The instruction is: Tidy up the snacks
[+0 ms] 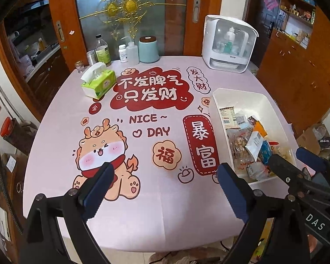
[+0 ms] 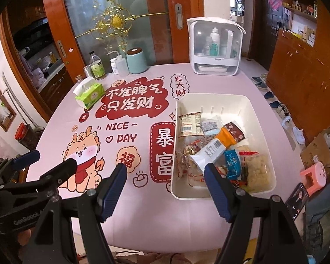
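Note:
A white plastic bin (image 2: 261, 129) stands on the right half of the pink printed tablecloth (image 2: 143, 198). Several snack packets (image 2: 220, 151) lie piled in it, among them an orange one, a blue one and a clear bag of pale puffs. In the left wrist view the bin (image 1: 217, 118) and its snacks (image 1: 250, 145) are at the right. My left gripper (image 1: 165, 191) is open over the cartoon print, nothing between its fingers. My right gripper (image 2: 166, 187) is open near the bin's front left corner, empty. Each gripper also shows in the other's view: left gripper (image 2: 51, 158), right gripper (image 1: 294, 158).
At the table's back stand a green tissue pack (image 1: 99, 83), several bottles (image 1: 103, 52), a teal canister (image 1: 149, 49) and a white lidded cabinet (image 1: 228, 44). Cardboard boxes (image 2: 319, 151), a pink stool (image 2: 312, 176) and shoes (image 2: 275, 105) are on the floor to the right.

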`<state>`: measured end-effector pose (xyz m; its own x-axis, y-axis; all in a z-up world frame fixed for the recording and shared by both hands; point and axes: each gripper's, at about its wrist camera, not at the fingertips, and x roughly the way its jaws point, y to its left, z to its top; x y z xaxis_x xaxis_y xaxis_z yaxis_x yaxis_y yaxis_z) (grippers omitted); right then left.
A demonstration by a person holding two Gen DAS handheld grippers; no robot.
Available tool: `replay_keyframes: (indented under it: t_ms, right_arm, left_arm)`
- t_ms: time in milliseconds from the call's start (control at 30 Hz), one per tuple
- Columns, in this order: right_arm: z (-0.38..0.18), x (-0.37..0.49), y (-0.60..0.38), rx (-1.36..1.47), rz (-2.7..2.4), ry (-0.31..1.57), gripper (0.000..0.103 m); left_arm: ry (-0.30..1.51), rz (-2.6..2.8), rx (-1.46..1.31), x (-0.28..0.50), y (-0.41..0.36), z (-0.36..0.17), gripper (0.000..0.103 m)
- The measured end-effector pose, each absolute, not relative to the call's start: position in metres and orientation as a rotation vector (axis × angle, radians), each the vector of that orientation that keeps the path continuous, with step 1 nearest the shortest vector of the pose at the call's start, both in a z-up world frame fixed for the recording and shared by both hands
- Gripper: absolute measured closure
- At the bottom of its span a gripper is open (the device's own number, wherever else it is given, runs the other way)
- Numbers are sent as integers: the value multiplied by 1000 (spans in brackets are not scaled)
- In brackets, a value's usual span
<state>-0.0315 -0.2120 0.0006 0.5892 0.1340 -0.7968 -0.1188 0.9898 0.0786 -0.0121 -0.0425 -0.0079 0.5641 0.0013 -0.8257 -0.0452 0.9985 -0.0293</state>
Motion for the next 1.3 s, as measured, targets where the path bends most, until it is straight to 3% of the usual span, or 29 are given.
replay_keyframes:
  t_ms: [1300]
  right_arm:
    - [-4,-34,-217,2,118,938,30]
  left_arm:
    - [991,41,-19,-21,-52,-5,9]
